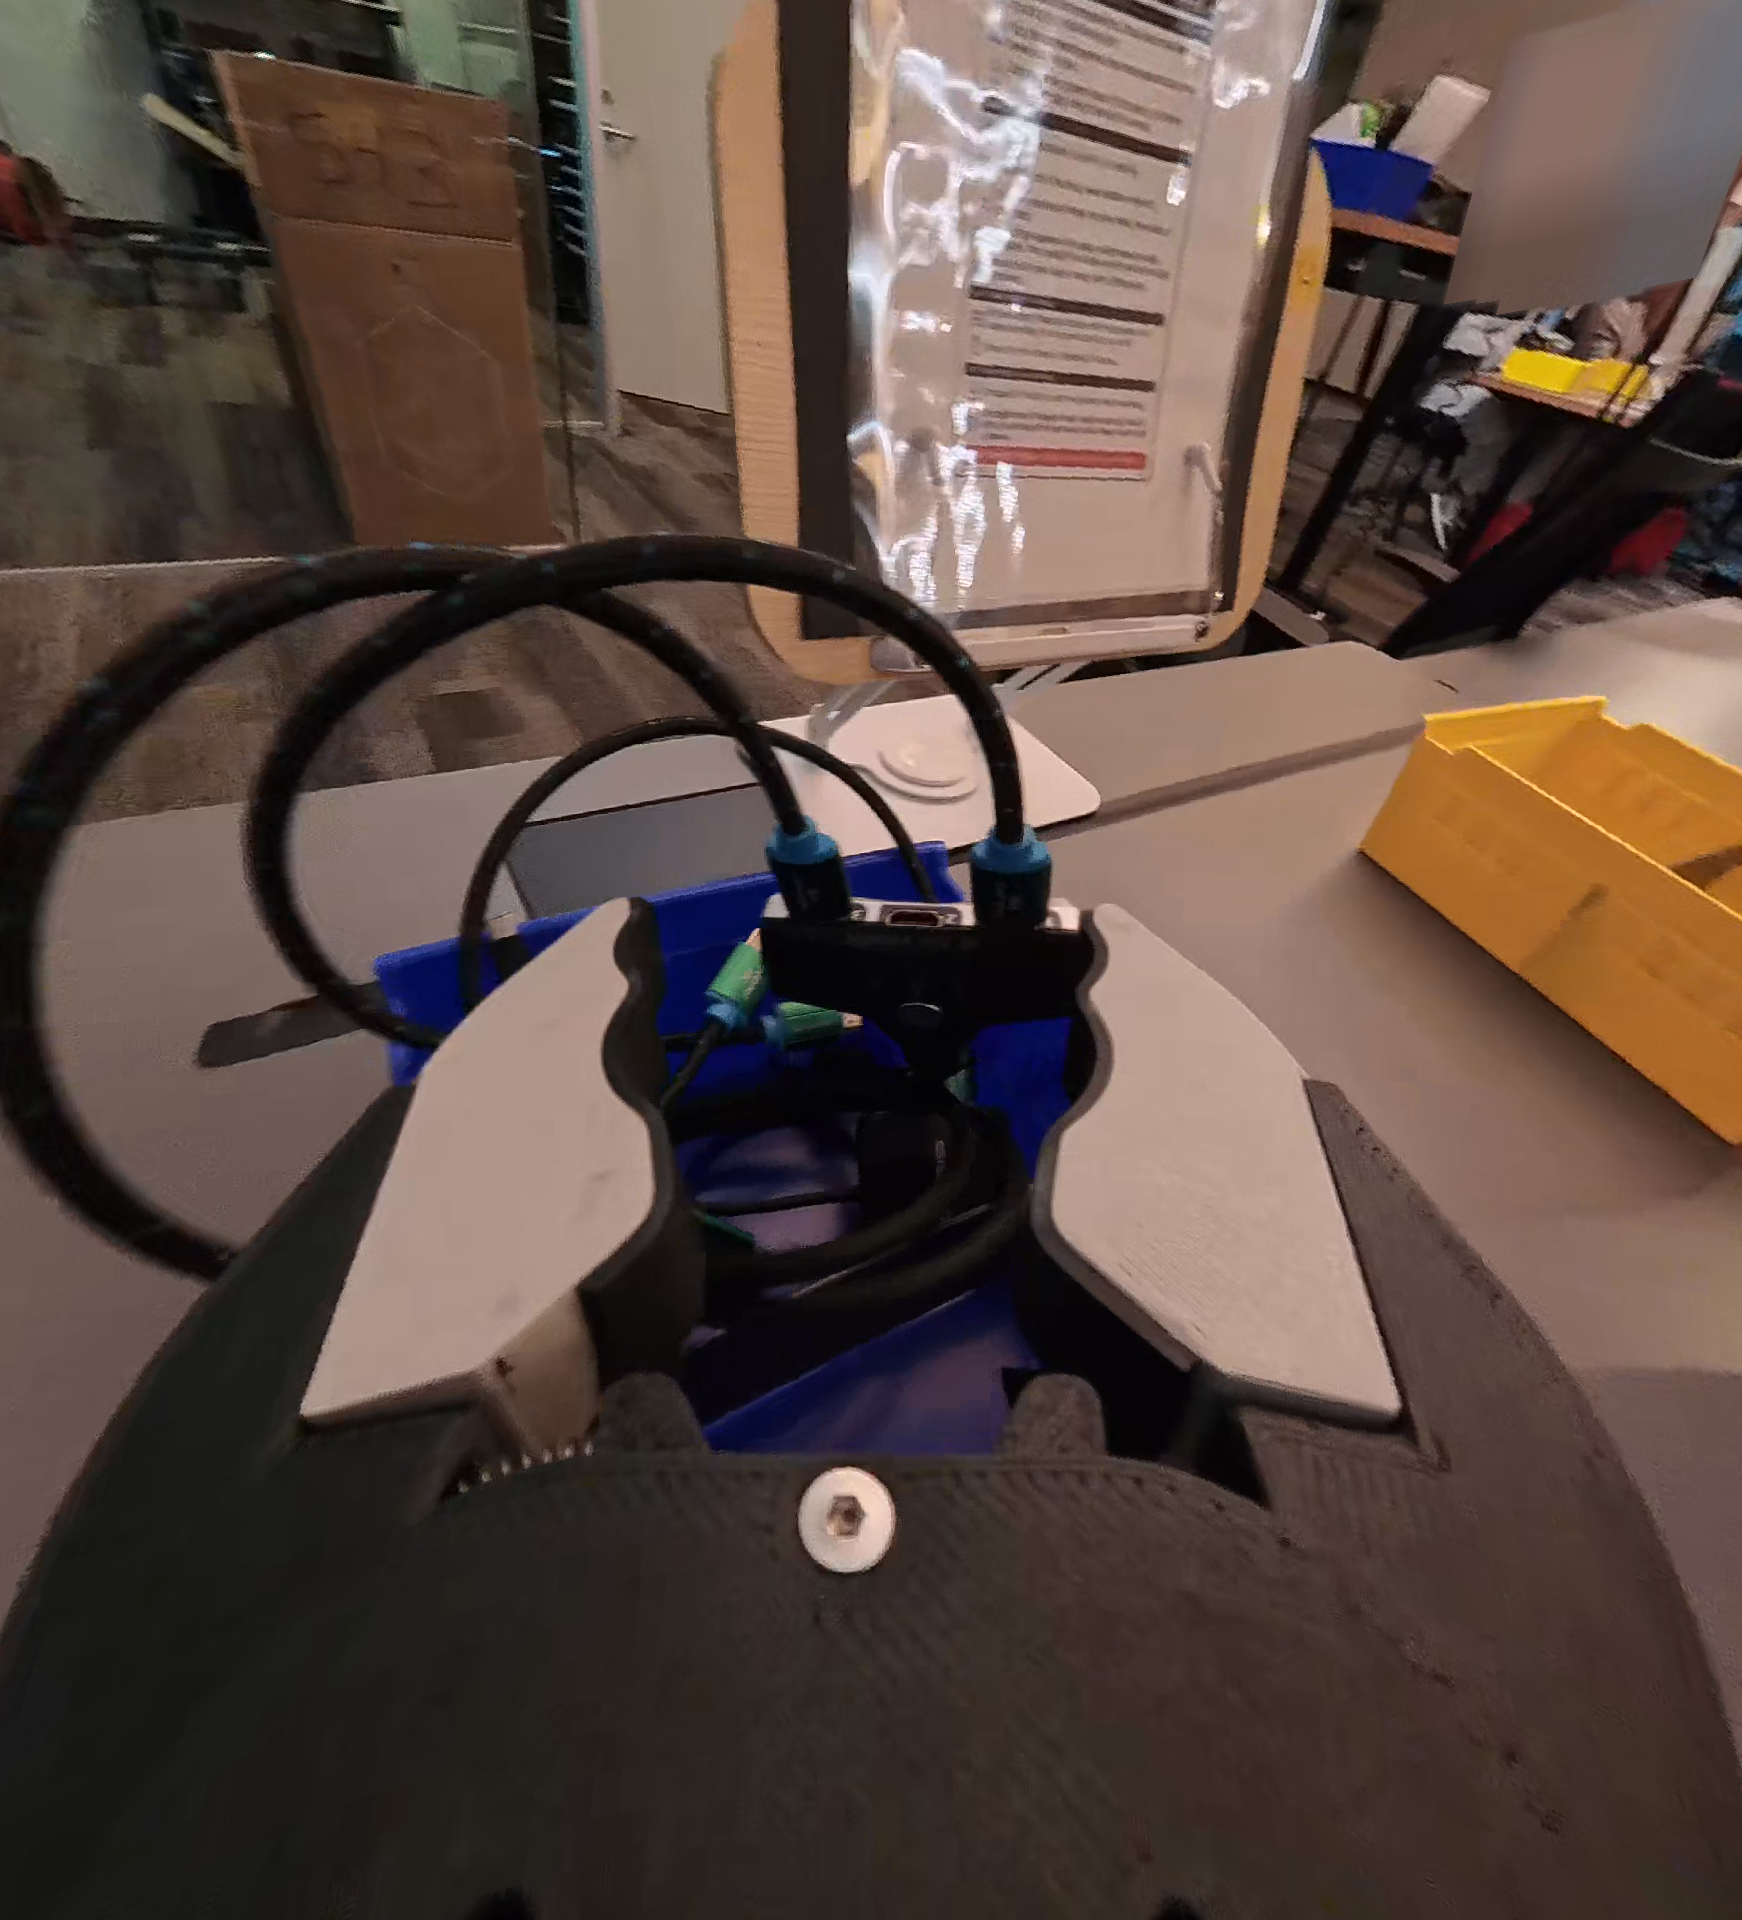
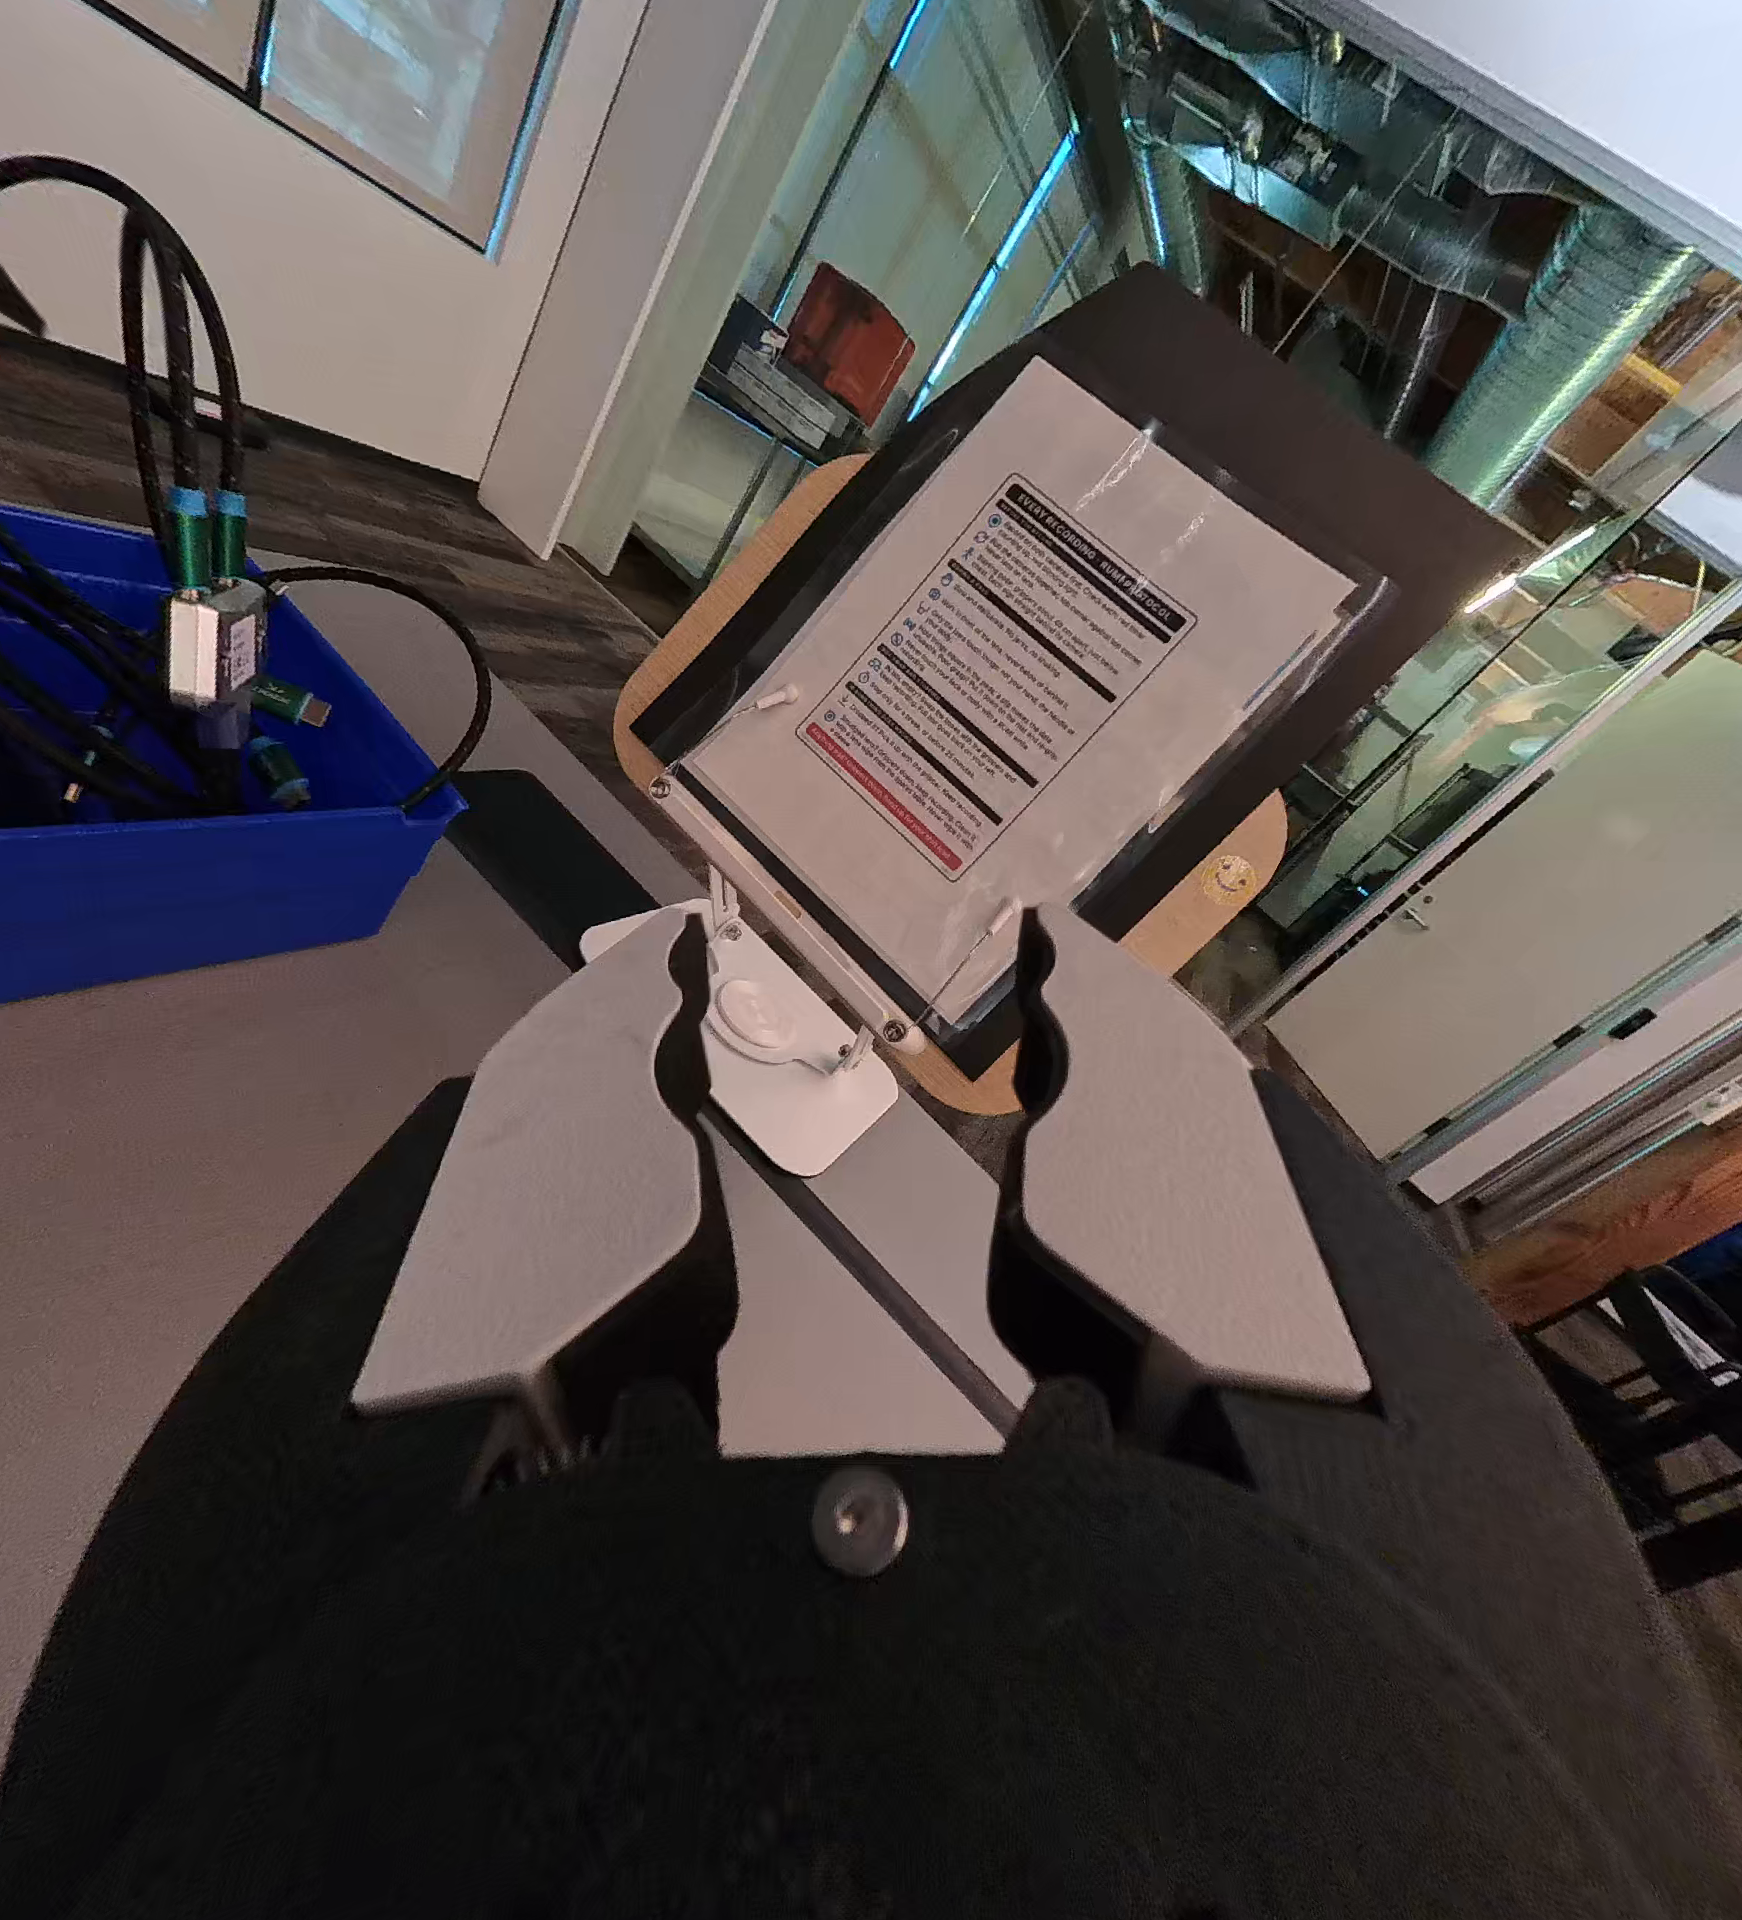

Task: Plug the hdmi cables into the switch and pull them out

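The black HDMI switch (image 1: pixel 924 966) hangs over the blue bin (image 1: pixel 431 997), level with my left gripper's (image 1: pixel 862 940) fingertips. The jaws stand wider than the switch and are open; its right end is close to the right fingertip (image 1: pixel 1106 966). Two black braided cables with blue-collared plugs (image 1: pixel 805 873) (image 1: pixel 1007 868) sit in its outer top ports. The middle port (image 1: pixel 914 920) is empty. Loose green plugs (image 1: pixel 737 982) lie in the bin. In the right wrist view the switch (image 2: pixel 212 644) shows above the bin (image 2: pixel 171 894). My right gripper (image 2: pixel 856 956) is open and empty over the grey table.
A yellow divided bin (image 1: pixel 1625 935) stands on the table to the right. A sign on a stand (image 2: pixel 950 707) with a white base (image 2: pixel 805 1081) stands at the table's far edge. The cable loops (image 1: pixel 67 935) arch out to the left of the bin. To the middle port (image 1: pixel 914 920): left tips about 8 cm, right tips about 30 cm.
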`<state>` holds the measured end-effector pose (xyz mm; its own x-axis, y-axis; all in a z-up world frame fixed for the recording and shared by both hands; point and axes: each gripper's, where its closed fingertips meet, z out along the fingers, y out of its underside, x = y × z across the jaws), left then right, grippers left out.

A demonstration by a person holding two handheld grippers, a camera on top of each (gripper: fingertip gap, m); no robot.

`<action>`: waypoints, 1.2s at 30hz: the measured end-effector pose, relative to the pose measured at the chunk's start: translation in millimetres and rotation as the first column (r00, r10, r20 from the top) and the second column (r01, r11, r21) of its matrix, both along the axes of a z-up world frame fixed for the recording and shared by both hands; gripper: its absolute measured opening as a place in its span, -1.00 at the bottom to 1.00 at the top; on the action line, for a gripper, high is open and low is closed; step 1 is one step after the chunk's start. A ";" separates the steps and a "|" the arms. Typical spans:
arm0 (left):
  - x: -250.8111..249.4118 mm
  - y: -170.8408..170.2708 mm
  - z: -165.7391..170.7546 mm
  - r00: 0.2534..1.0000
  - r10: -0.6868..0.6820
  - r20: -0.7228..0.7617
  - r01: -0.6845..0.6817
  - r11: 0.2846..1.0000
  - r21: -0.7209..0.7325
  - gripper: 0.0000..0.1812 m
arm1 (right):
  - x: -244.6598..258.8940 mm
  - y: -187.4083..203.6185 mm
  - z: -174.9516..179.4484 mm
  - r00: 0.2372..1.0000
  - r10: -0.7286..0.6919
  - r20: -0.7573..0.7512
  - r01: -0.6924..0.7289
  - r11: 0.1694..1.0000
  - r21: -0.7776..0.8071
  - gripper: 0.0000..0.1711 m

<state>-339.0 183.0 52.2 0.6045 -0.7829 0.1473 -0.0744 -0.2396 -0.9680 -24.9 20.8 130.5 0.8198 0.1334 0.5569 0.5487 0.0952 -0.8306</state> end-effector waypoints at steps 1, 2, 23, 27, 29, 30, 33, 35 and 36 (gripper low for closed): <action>5.4 -0.4 -2.2 1.000 -0.017 -0.004 0.017 1.000 -0.002 -0.16 | 1.0 0.0 -1.0 1.000 0.001 -0.001 -0.001 1.000 -0.005 -0.32; 9.3 0.2 -4.9 1.000 -0.023 -0.017 0.023 1.000 -0.005 -0.14 | 2.8 0.1 -1.9 1.000 -0.003 0.000 0.003 1.000 -0.008 -0.32; 38.6 15.8 -44.9 0.966 -0.249 -0.063 0.253 0.965 0.071 0.12 | 8.2 0.6 -17.8 0.995 0.031 0.098 -0.024 0.997 -0.079 -0.33; 37.4 12.5 -26.5 0.955 -0.239 -0.174 0.278 0.925 0.257 0.06 | 7.4 0.2 -21.1 0.988 0.059 0.144 -0.047 0.995 -0.087 -0.33; 34.1 9.1 -37.8 0.906 -0.261 -0.334 0.343 0.914 0.216 0.05 | 6.5 1.6 -23.9 0.983 0.084 0.163 -0.069 0.993 -0.097 -0.33; 28.9 11.0 -44.4 0.872 -0.256 -0.418 0.352 0.921 0.170 0.01 | 6.8 2.6 -25.1 0.981 0.088 0.173 -0.071 0.992 -0.103 -0.34; 20.3 17.5 -58.4 0.781 -0.270 -0.563 0.367 0.928 0.065 -0.05 | 9.1 3.8 -25.2 0.974 0.084 0.212 -0.064 0.993 -0.099 -0.35; 20.3 29.7 -66.0 0.743 -0.255 -0.619 0.371 0.926 0.063 -0.05 | 8.6 3.2 -25.3 0.969 0.093 0.229 -0.072 0.993 -0.098 -0.36; 22.9 36.2 -68.4 0.730 -0.246 -0.638 0.380 0.922 0.080 -0.05 | 8.2 2.8 -25.0 0.967 0.098 0.235 -0.077 0.992 -0.096 -0.38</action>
<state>-316.1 219.3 -16.2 0.2276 -0.9143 -0.3352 -0.6956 0.0882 -0.7130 -16.8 23.5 105.5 0.6472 0.2544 0.7186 0.7249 0.0864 -0.6834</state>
